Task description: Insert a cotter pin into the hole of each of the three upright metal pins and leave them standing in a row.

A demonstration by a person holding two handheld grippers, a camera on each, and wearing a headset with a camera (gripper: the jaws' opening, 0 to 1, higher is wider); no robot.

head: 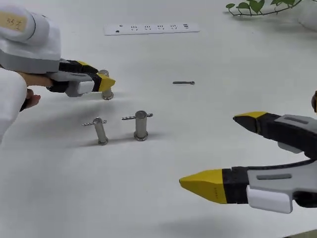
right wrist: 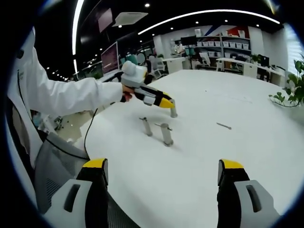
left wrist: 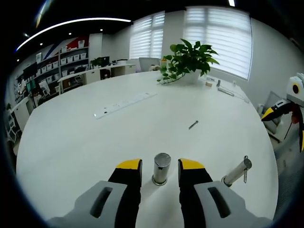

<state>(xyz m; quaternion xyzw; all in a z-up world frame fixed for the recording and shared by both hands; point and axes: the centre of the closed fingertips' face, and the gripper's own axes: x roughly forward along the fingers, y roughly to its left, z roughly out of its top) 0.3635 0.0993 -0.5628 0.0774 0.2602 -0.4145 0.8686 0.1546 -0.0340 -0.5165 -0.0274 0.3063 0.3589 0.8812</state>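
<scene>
Three upright metal pins stand on the white table [head: 198,49]. The two nearer pins [head: 100,131] [head: 141,125] each carry a cotter pin through the top. The far pin [head: 107,93] [left wrist: 162,168] has none; my left gripper [head: 101,78] [left wrist: 160,167] is open with one jaw on each side of it and small gaps showing. A loose cotter pin [head: 184,83] [left wrist: 193,125] lies flat to the right. My right gripper [head: 225,151] [right wrist: 163,167] hovers open wide at the lower right, holding nothing. The right gripper view looks across at the pins [right wrist: 166,134] and the left gripper [right wrist: 164,102].
A white power strip [head: 151,29] [left wrist: 124,104] lies at the far side of the table. A potted plant [left wrist: 187,59] trails leaves [head: 257,7] at the far right corner. An office chair [right wrist: 57,171] stands beside the table edge.
</scene>
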